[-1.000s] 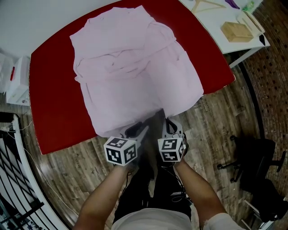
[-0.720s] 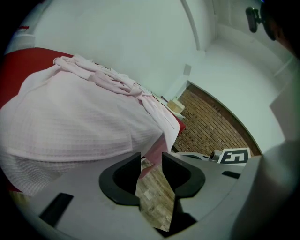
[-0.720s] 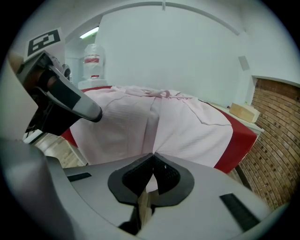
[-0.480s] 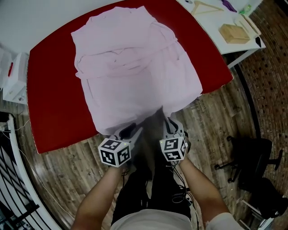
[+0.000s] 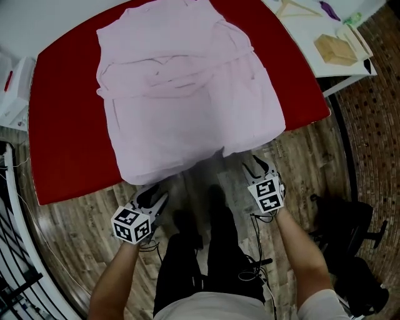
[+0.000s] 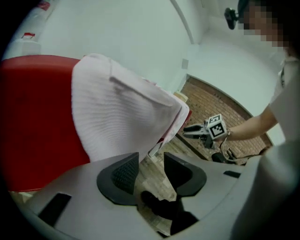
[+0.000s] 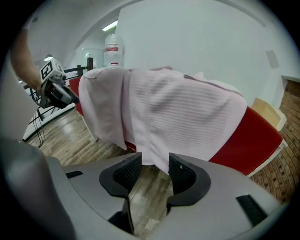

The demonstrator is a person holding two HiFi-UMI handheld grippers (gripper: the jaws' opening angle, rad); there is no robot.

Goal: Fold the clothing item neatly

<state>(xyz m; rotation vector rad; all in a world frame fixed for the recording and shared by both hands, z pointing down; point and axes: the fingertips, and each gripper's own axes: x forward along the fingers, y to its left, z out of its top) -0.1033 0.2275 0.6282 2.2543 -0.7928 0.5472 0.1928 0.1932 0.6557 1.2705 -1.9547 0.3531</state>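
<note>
A pale pink garment [image 5: 187, 94] lies spread on the red table [image 5: 62, 125], its near hem hanging over the front edge. Both grippers hang below that edge, over the wooden floor. My left gripper [image 5: 152, 195] is under the hem's left corner, jaws opening with nothing between them [image 6: 151, 159]; the garment [image 6: 117, 117] hangs just beyond them. My right gripper [image 5: 256, 164] is under the hem's right part. Its jaws [image 7: 154, 161] are opening too, and the garment's [image 7: 178, 117] lower edge dangles at the gap, not pressed by the pads.
A white side table at the back right carries a wooden box [image 5: 335, 49] and a wooden hanger [image 5: 294, 7]. A black chair [image 5: 350, 219] stands on the floor at right. A white box [image 5: 12, 94] sits left of the table. The person's legs are between the grippers.
The grippers were close together under the middle of the hem and have moved apart, left down-left and right to the right. The right jaws have opened off the fabric.
</note>
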